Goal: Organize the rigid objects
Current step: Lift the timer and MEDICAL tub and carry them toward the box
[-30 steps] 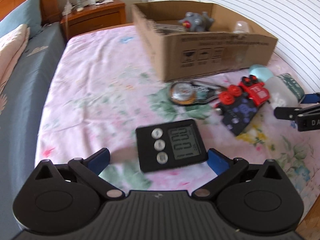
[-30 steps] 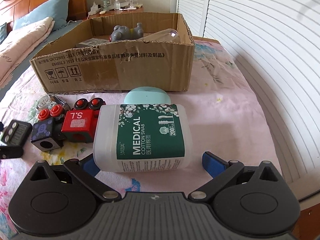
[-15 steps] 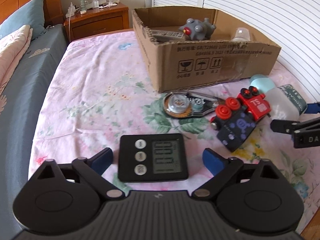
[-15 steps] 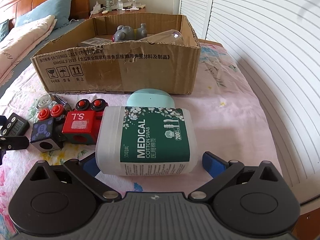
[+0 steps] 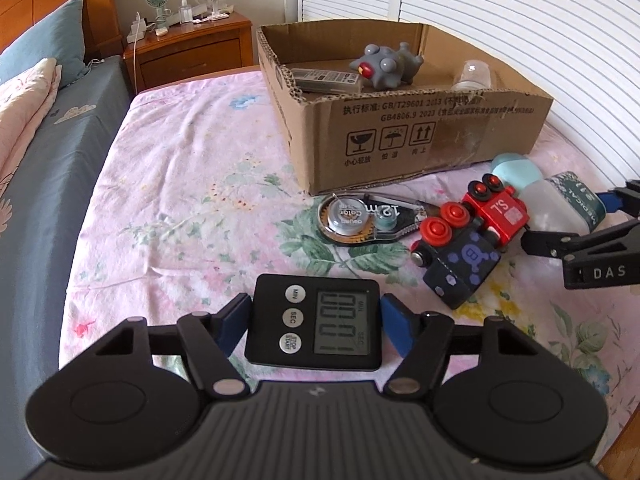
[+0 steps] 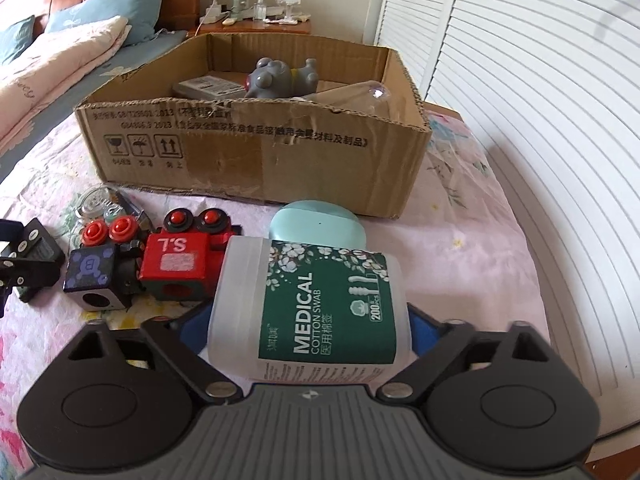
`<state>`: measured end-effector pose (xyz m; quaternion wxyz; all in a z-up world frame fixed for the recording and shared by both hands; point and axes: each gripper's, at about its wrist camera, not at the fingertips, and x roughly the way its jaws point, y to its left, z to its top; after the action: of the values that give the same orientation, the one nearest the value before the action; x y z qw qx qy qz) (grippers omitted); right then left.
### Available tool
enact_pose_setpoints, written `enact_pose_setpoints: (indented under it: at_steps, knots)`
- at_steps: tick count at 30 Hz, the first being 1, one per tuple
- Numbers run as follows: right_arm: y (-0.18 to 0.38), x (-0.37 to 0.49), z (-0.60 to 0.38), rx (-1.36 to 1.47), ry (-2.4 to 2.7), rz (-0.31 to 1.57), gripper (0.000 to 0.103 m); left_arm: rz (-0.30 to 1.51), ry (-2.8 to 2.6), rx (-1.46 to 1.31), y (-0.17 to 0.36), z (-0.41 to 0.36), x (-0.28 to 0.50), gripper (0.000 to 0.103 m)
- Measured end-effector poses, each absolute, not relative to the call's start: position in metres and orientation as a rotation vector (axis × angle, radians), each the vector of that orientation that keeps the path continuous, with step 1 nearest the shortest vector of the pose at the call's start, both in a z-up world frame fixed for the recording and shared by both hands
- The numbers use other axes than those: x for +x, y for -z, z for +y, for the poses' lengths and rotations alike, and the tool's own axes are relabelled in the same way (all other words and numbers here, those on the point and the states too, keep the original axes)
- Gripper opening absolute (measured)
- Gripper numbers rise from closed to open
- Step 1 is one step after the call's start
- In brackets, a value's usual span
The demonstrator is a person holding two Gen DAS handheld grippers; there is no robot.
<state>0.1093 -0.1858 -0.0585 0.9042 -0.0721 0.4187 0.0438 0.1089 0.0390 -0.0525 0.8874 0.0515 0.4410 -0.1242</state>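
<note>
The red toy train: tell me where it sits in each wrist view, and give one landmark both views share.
Left wrist: red toy train sits right of centre, on the bedsheet below the cardboard box.
Right wrist: it sits left of centre, beside the cotton swab bottle.
Shared landmark: the cardboard box.

Black timer [image 5: 314,328] flat, cotton-swab jar [image 6: 310,312] on its side, on floral sheet.

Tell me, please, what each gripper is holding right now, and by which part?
The left gripper clamps the black digital timer by its two side edges. The right gripper grips the medical cotton swab jar across its labelled body.
</note>
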Motion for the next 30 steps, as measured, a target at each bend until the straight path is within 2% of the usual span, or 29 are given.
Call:
enact_pose_setpoints:
  at_steps: [11, 30]
  knots:
    - [0.043, 0.101, -0.189, -0.154, -0.120, 0.862, 0.087, 0.939, 0.332, 0.156, 0.046, 0.036, 0.103, 0.069]
    - [0.003, 0.080, -0.187, -0.222, -0.235, 0.826, 0.087, 0.906, 0.442, 0.240, 0.003, 0.032, 0.097, 0.069]
